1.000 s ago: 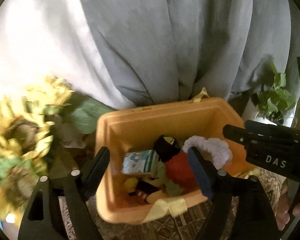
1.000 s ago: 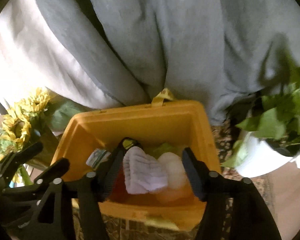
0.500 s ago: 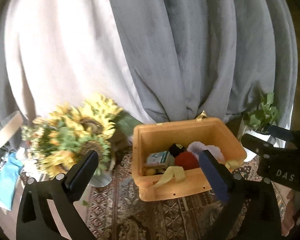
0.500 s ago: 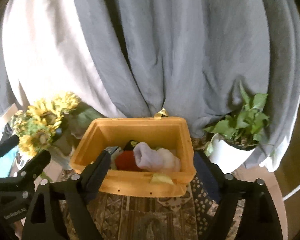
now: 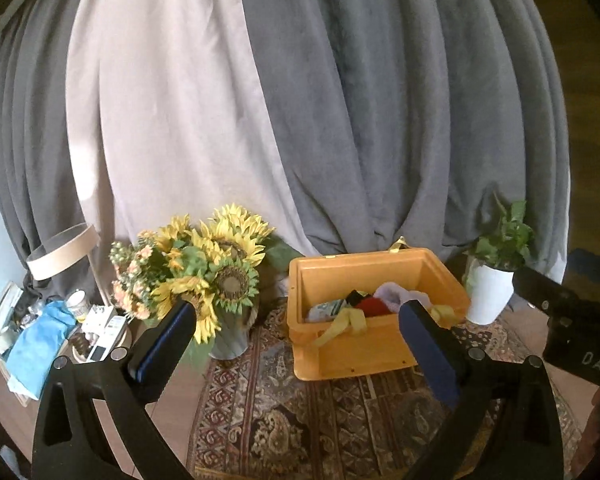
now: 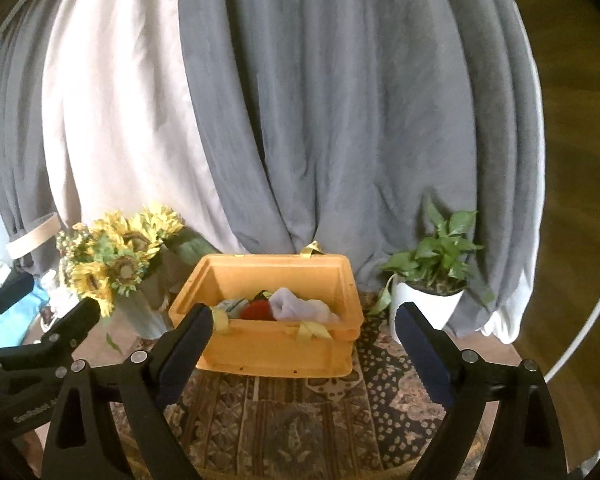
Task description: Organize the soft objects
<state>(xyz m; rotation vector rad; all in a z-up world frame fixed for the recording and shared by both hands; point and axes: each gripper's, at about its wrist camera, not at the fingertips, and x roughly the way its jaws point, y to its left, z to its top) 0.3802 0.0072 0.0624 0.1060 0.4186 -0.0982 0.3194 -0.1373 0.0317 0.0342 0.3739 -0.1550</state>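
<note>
Grey and pale curtains (image 6: 340, 120) hang in heavy folds behind a table covered by a patterned, paisley-style cloth (image 5: 284, 412). On that cloth sits an orange plastic bin (image 6: 276, 344), open at the top, with yellow ribbon handles (image 6: 310, 330) draped over its front rim. Inside the bin lie the soft objects: a red plush piece (image 6: 256, 311), a pale lilac knitted item (image 6: 290, 306) beside it, a small printed cloth (image 5: 326, 308) toward the left wall and something black (image 5: 354, 298) behind the red piece. Just left of the bin stands a bouquet of artificial sunflowers (image 5: 216, 264) in a ribbed vase (image 5: 230, 340); well to the right stands a leafy green plant (image 6: 440, 252) in a white pot (image 6: 424, 306). Farther left, a blue cloth (image 5: 36, 348) and small packages clutter a side surface. The left gripper (image 5: 296, 344) hangs in front of the bin, apart from it, its 2 jaws spread wide with nothing between them. The right gripper (image 6: 300, 340) is likewise held back from the bin, its jaws widening at this moment and empty, the bin's front wall framed between the blue-padded fingers (image 6: 418, 350).
</note>
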